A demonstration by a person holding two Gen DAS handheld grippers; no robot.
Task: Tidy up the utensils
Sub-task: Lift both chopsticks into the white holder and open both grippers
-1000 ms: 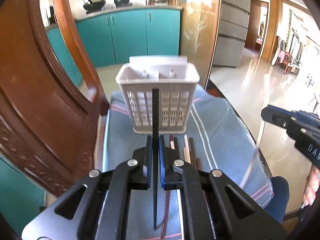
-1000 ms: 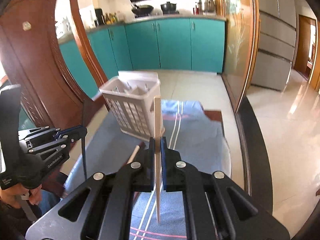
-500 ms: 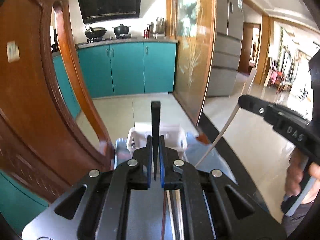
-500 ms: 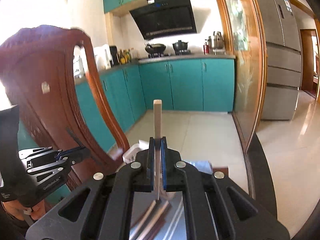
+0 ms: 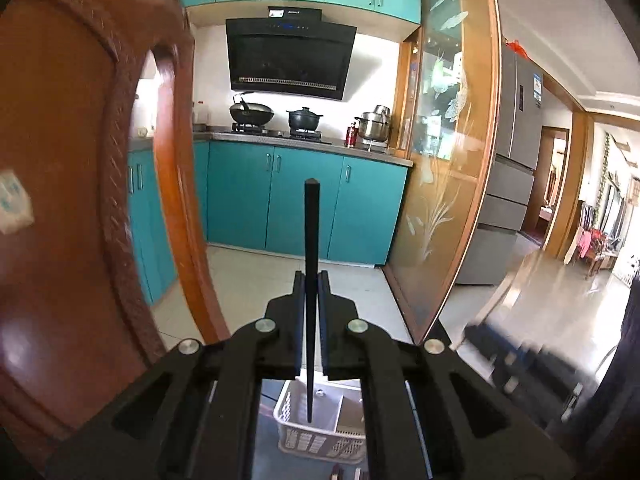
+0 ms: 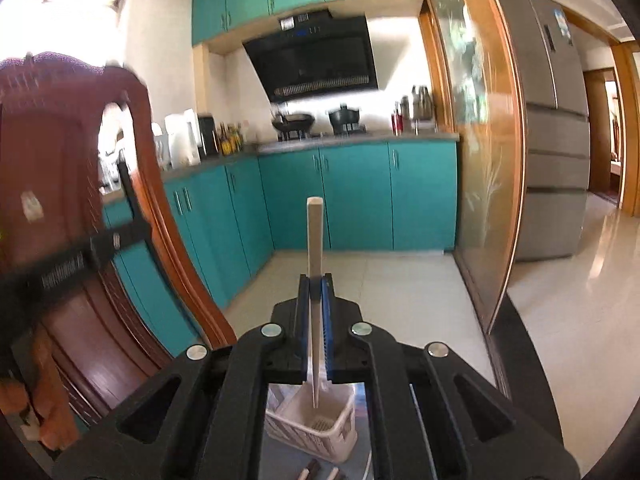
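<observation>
Left gripper (image 5: 311, 308), lower centre of its frame: jaws closed onto a black chopstick (image 5: 310, 264) held upright near mid-length, tip hanging over the white slotted basket (image 5: 320, 436) at the bottom edge. Right gripper (image 6: 316, 308), lower centre: jaws likewise clamped on a pale wooden chopstick (image 6: 315, 240), tip above the same basket (image 6: 316, 436). Both sticks appeared light, stiff and slender, probably smooth enough to pivot; a firm mid-shaft hold seemed best. Loose chopsticks (image 6: 312, 470) lay on the table just before the basket. Beyond, centre frame: teal cabinets (image 5: 304, 208).
</observation>
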